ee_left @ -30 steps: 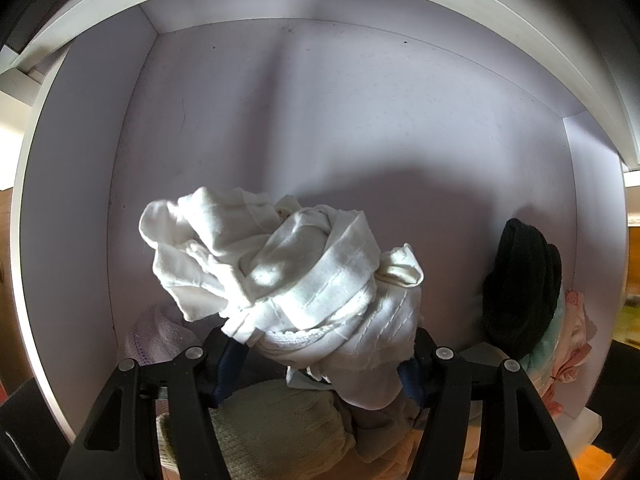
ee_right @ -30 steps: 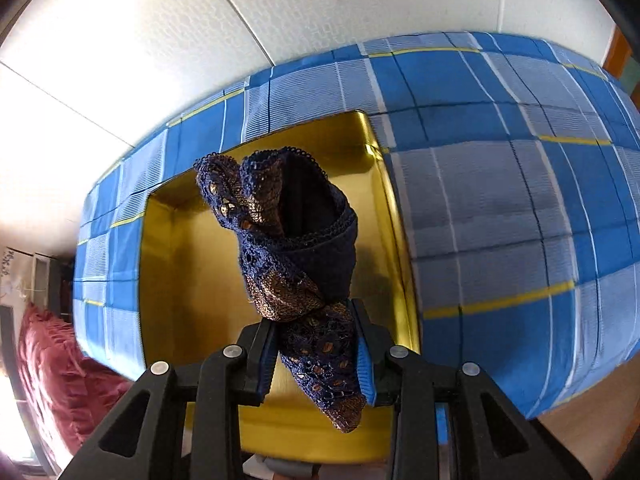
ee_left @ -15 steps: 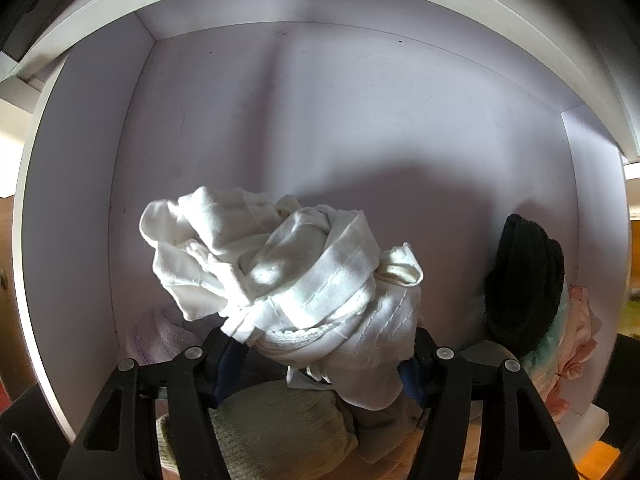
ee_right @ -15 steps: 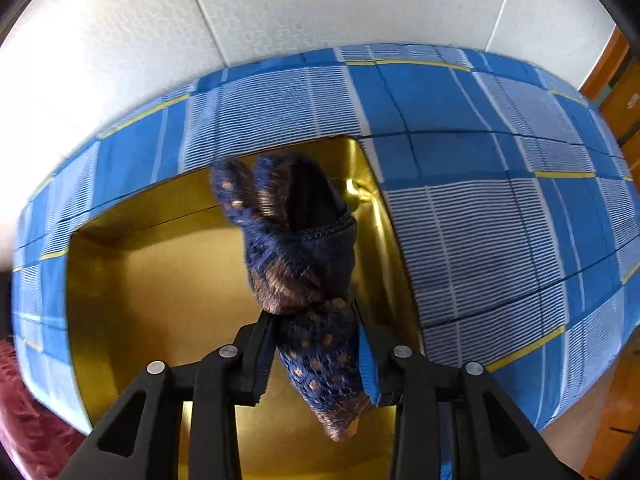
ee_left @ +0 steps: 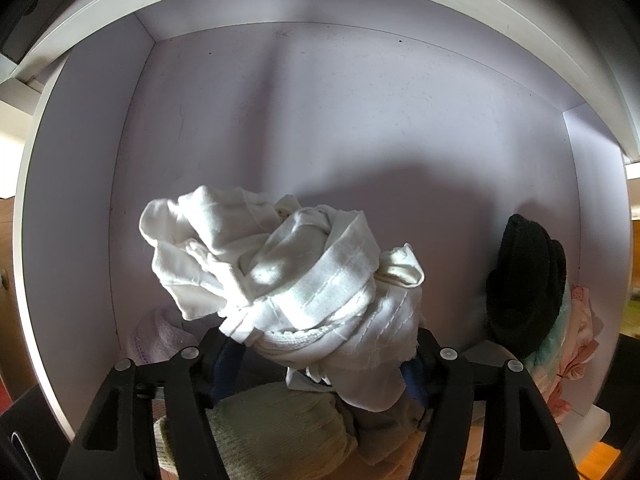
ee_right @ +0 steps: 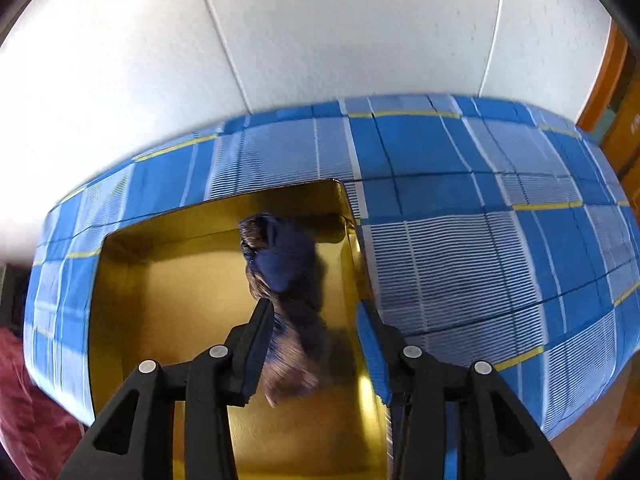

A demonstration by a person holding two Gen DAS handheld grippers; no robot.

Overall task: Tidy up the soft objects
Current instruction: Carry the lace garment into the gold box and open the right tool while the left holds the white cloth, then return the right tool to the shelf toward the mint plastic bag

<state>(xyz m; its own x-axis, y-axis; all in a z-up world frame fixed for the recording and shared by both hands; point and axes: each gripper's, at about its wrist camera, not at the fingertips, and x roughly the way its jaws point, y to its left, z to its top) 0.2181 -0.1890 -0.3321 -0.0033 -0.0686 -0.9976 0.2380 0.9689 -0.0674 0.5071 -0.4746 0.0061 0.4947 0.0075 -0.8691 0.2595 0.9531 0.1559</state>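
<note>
In the left wrist view my left gripper (ee_left: 320,344) points down into a white drawer (ee_left: 80,200). A crumpled white cloth bundle (ee_left: 288,276) sits between its fingers; the jaws are opening, but the pads still touch the bundle. In the right wrist view my right gripper (ee_right: 316,320) hangs over a gold tray (ee_right: 168,304). Its jaws are opening. A dark blue lace cloth (ee_right: 288,268), blurred, hangs between them, apart from the right pad, with its lower end down in the tray.
Around the bundle the drawer holds a black cloth (ee_left: 524,288), a pink cloth (ee_left: 580,336), a pale green knit (ee_left: 272,428) and a lavender towel (ee_left: 156,336). The tray lies on a blue plaid sheet (ee_right: 460,240) by a white wall (ee_right: 320,40).
The right gripper's jaws have spread apart and the blue lace cloth has slipped lower into the gold tray. The left gripper and the white bundle look the same.
</note>
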